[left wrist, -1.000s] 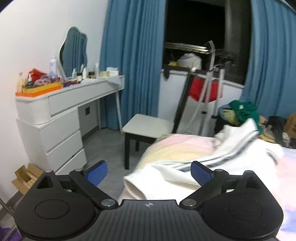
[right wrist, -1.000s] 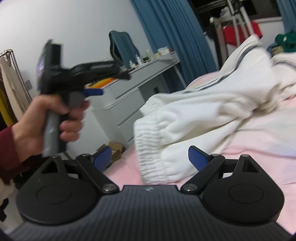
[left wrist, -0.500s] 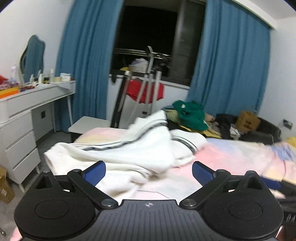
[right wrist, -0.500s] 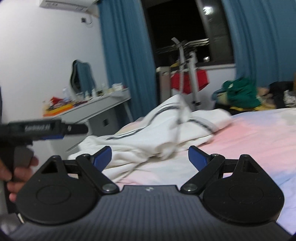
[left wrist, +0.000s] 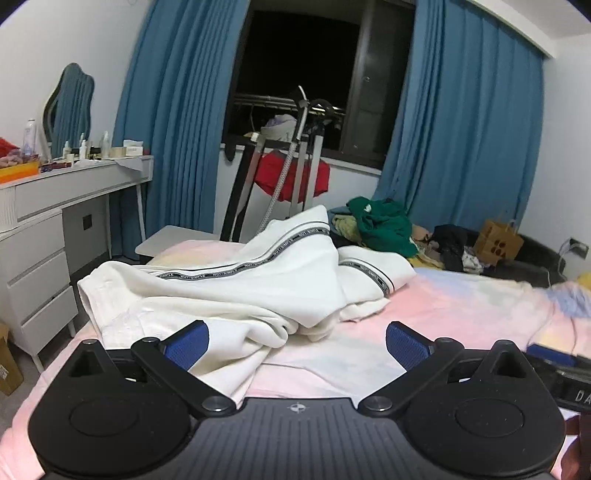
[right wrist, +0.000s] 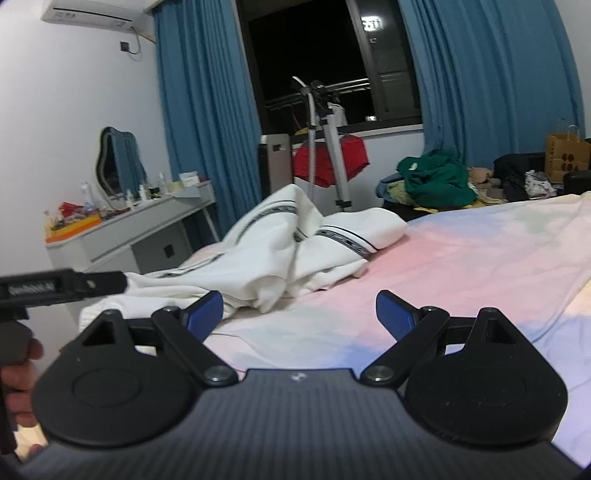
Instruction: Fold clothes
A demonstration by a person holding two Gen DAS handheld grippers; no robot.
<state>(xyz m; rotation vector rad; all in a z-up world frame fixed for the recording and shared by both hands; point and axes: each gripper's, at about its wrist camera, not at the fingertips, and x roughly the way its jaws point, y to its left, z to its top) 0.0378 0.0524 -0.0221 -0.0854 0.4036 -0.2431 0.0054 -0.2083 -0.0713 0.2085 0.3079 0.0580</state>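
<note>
only r-wrist view shows ac unit (right wrist: 88, 14) — l doesn't.

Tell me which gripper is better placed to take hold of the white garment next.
Left, probably. The left gripper is open with the garment crumpled right before it, cloth at its left finger. The right gripper, also open, faces mostly bare bed, the garment off to its left.

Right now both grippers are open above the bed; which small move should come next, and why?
Probably bring the left gripper forward and down to the near edge of the white garment. Its jaws stand open and hold nothing, the garment lies crumpled on the pink bedsheet, and that edge is nearest to it. The right gripper is also open and empty.
</note>
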